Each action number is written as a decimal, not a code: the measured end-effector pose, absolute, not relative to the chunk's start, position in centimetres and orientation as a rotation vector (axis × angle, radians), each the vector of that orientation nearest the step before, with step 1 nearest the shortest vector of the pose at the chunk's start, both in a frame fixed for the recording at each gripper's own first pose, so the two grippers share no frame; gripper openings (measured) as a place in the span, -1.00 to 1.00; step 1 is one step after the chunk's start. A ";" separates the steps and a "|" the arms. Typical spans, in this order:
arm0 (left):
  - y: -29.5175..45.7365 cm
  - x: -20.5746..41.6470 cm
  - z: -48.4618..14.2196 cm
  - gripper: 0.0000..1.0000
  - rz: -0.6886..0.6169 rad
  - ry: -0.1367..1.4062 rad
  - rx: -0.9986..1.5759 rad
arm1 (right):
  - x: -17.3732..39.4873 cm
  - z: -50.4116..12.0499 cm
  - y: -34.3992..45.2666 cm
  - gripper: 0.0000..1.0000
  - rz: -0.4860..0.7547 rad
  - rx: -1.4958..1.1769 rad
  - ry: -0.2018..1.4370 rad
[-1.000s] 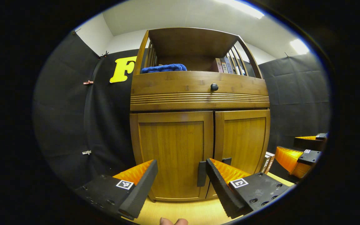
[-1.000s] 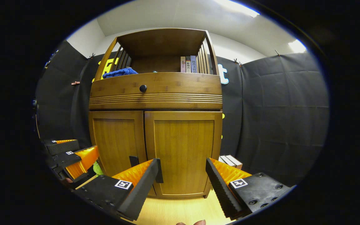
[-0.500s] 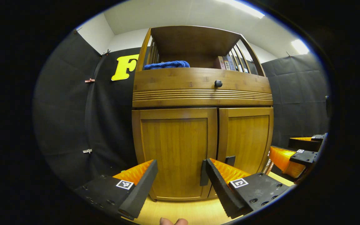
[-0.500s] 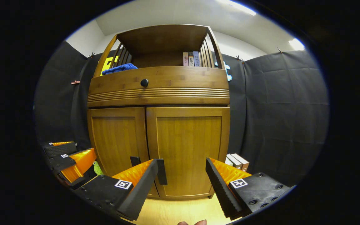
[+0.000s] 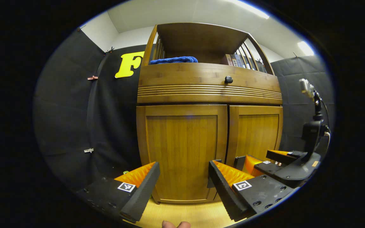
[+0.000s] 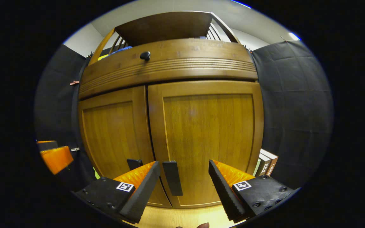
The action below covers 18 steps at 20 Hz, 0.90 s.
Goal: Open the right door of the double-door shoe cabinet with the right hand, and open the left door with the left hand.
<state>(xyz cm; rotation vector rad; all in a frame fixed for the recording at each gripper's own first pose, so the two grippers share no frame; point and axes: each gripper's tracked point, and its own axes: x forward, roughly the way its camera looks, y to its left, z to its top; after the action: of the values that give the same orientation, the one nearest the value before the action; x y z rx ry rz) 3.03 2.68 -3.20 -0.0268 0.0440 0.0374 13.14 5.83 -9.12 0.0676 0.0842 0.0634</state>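
- The shoe cabinet took up the centre of the right gripper view, both doors shut.
- Its right door sat at centre and centre right of that view, with a dark right handle low on its inner edge.
- The left door lay at centre left, its left handle partly hidden behind one finger.
- The right gripper stood at the bottom of the frame, jaws wide, with the right handle in the gap between the fingers, nearer the left one; whether it touched was unclear.
- In the left gripper view the cabinet filled the centre, the left door at centre and the right door at centre right.
- The left gripper was at the bottom of that frame, jaws wide and gripping nothing, before the left door's lower part; the left handle peeked out just beside the right-hand finger.
- The right gripper showed at lower right of the left gripper view, close to the right door's handle.
- A drawer front with a round knob ran across above the doors.
- A blue cloth lay on the open shelf in the upper centre, with books upright to its right.
- More books stood by the cabinet's foot at lower right of the right gripper view.
- A light wooden floor ran along the bottom.
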 end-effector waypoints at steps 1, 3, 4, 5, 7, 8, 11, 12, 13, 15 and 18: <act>3.0 3.2 -3.3 0.92 0.041 0.047 -0.027 | 14.1 -9.9 6.1 0.92 0.065 0.053 0.089; 3.6 3.6 -3.4 0.92 0.049 0.045 -0.026 | 15.6 -11.3 6.8 0.96 0.073 0.048 0.107; 3.8 3.7 -3.5 1.00 0.052 0.044 -0.028 | 16.1 -12.0 7.0 0.96 0.079 0.044 0.115; 4.1 3.8 -3.4 0.92 0.056 0.045 -0.032 | 16.6 -12.5 7.1 0.96 0.074 0.037 0.120; 4.7 4.1 -3.4 0.92 0.064 0.046 -0.038 | 17.2 -14.0 7.7 0.96 0.077 0.046 0.154; 4.9 4.2 -3.5 0.92 0.067 0.045 -0.039 | 17.4 -14.7 7.9 0.82 0.075 0.057 0.173; 5.6 4.5 -3.5 0.92 0.074 0.049 -0.028 | 17.5 -15.7 9.5 0.16 0.095 0.085 0.200; 5.7 4.4 -3.5 0.92 0.074 0.048 -0.028 | 17.7 -15.5 9.4 -0.03 0.093 0.066 0.188; 5.8 4.4 -3.4 0.92 0.074 0.047 -0.032 | 17.9 -15.8 9.3 -0.22 0.095 0.060 0.192; 5.9 4.2 -3.4 0.92 0.073 0.045 -0.031 | 17.9 -15.7 9.2 -0.32 0.095 0.077 0.189; 5.8 4.0 -3.4 0.92 0.067 0.045 -0.025 | 17.7 -15.8 9.2 -0.59 0.127 0.043 0.203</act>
<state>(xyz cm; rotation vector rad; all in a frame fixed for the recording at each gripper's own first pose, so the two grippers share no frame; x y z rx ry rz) 4.03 5.85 -3.43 -0.0246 0.0450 0.0670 17.66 9.20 -15.77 0.0429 0.2029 0.1269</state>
